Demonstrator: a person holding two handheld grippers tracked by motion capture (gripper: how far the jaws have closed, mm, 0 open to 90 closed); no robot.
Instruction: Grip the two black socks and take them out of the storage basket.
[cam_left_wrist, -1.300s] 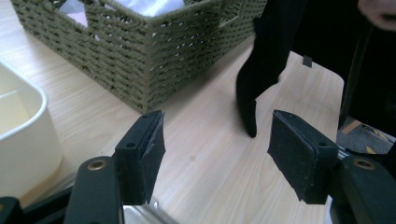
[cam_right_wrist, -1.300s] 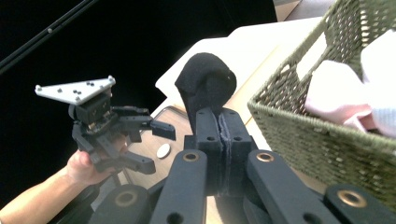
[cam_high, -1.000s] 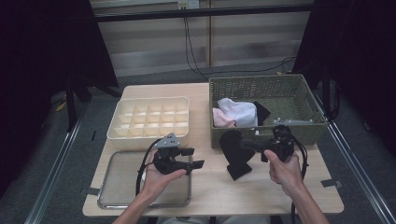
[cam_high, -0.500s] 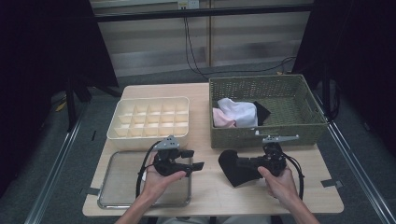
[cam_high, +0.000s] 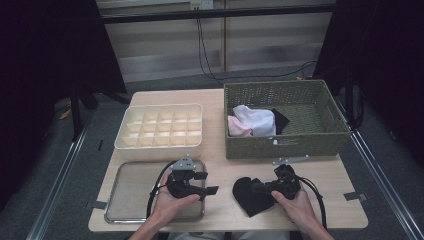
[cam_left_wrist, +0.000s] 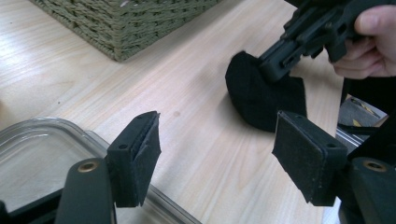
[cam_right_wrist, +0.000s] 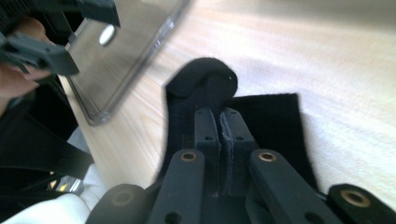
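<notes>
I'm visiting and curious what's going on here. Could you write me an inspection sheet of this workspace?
Surface: pale wooden table.
Job's things: black fabric piece lying flat on the table.
Clutter: cream compartment tray; clear shallow tray; green woven basket holding white, pink and black cloths.
Grippers: right gripper shut on the fabric; left gripper open, nothing between its pads.
Cables: black cables trail from both grippers.
Surroundings: dark curtains, grey floor.

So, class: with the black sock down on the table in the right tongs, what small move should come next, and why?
Probably bring the open left tongs across to pinch the black sock. It lies crumpled on the table, the right tongs are shut on one part of it, and its free edge faces the left ones.
</notes>
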